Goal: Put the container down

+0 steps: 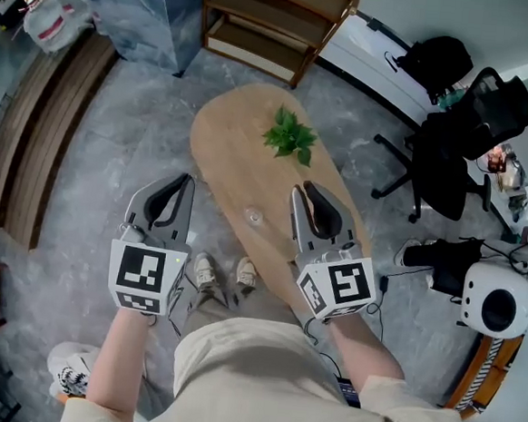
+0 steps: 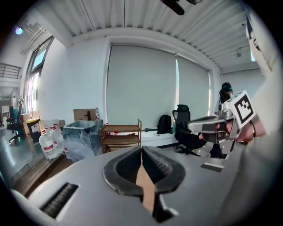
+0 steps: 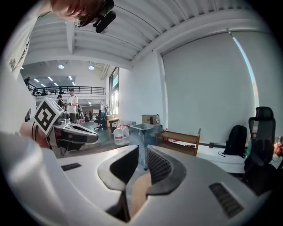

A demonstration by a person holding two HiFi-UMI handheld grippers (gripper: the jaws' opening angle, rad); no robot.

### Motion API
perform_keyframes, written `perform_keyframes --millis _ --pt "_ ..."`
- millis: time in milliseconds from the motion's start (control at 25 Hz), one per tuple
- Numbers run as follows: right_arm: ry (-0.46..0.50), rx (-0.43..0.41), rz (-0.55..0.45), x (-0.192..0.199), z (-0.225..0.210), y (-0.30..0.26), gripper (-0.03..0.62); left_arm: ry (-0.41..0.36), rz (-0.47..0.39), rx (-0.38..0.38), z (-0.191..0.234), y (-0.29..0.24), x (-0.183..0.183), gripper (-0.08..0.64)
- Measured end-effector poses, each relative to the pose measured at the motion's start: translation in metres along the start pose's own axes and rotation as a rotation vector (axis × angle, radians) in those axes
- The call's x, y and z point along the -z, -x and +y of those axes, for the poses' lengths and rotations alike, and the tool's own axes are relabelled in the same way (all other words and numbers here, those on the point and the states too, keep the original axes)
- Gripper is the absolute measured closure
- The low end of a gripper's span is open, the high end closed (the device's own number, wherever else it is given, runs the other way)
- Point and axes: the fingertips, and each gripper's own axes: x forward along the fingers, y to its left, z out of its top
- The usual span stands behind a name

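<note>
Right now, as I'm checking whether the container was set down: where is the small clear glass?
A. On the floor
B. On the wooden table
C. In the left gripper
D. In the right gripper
B: the small clear glass stands on the wooden table, nearer the person than the green plant.

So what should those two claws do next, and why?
Probably just draw the right claw back: the glass already stands on the table, apart from both claws. The right claw's jaws are closing on nothing; the left claw is shut and empty.
</note>
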Motion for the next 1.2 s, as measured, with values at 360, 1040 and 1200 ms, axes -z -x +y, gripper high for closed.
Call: perform_keyframes --millis 360,1040,1200 --pt "0.044 -0.131 -0.13 -0.097 0.056 0.033 0.583 -0.087 -0.119 -0.063 0.007 0.069 -0.068 0.549" --pt "0.049 -0.228 -0.196 -0.149 0.099 0.073 0.595 -0.132 -0.175 -0.106 -0.004 0.132 -0.105 0.549" --pt "0.072 -0.246 -0.188 -0.149 0.105 0.075 0.595 -0.142 -0.18 -0.107 -0.007 0.138 -0.108 0.549"
